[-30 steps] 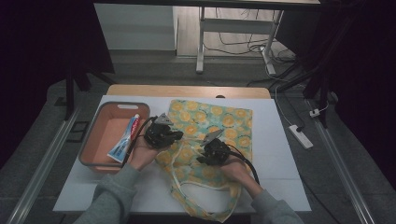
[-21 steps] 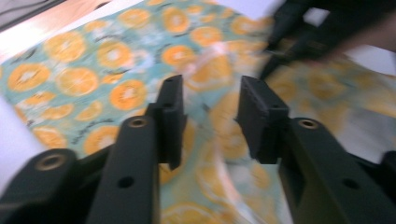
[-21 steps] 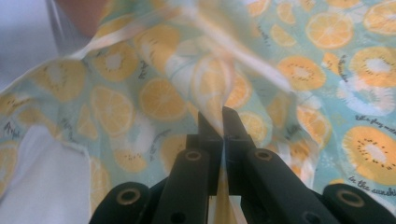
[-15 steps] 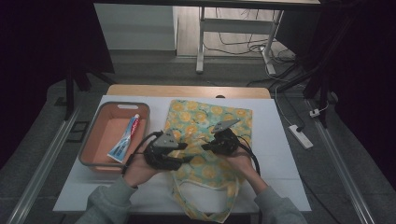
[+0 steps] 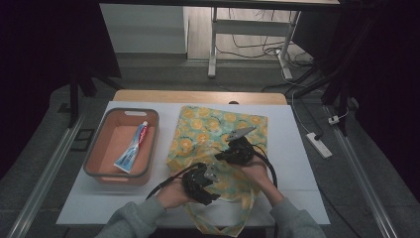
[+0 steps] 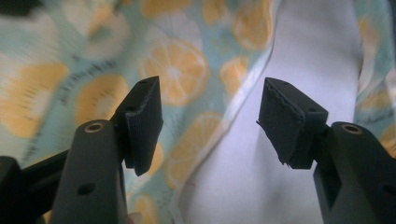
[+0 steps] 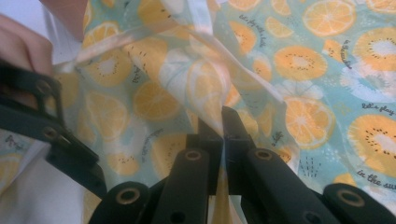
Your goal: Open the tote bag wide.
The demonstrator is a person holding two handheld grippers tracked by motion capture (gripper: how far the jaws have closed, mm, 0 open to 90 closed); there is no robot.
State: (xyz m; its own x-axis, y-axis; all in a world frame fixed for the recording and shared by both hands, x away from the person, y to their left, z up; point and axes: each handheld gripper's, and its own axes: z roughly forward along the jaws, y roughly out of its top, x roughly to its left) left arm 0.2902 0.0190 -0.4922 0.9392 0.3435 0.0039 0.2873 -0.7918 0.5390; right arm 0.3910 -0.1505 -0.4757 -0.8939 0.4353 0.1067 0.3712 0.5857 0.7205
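Observation:
A fabric tote bag (image 5: 213, 124) printed with orange and lemon slices lies flat in the middle of the white table (image 5: 292, 148). My right gripper (image 5: 233, 151) is over the bag's near half. Its jaws (image 7: 222, 121) are shut on a raised fold of the bag (image 7: 308, 60). My left gripper (image 5: 203, 181) is at the bag's near left edge. Its jaws (image 6: 210, 107) have just been opening and stand open, with the bag's hem (image 6: 173, 70) and bare table (image 6: 299, 46) beyond the gap and nothing pressed between the pads.
An orange bin (image 5: 99, 144) stands on the left of the table with a toothpaste tube (image 5: 132, 148) lying in it. The bag's handles (image 5: 218, 223) trail over the table's front edge. A power strip (image 5: 317, 145) lies on the floor to the right.
My left gripper has come away from the bag's left side, moved toward the near edge and opened its jaws. The right gripper has kept its hold on the fabric, nearly in place.

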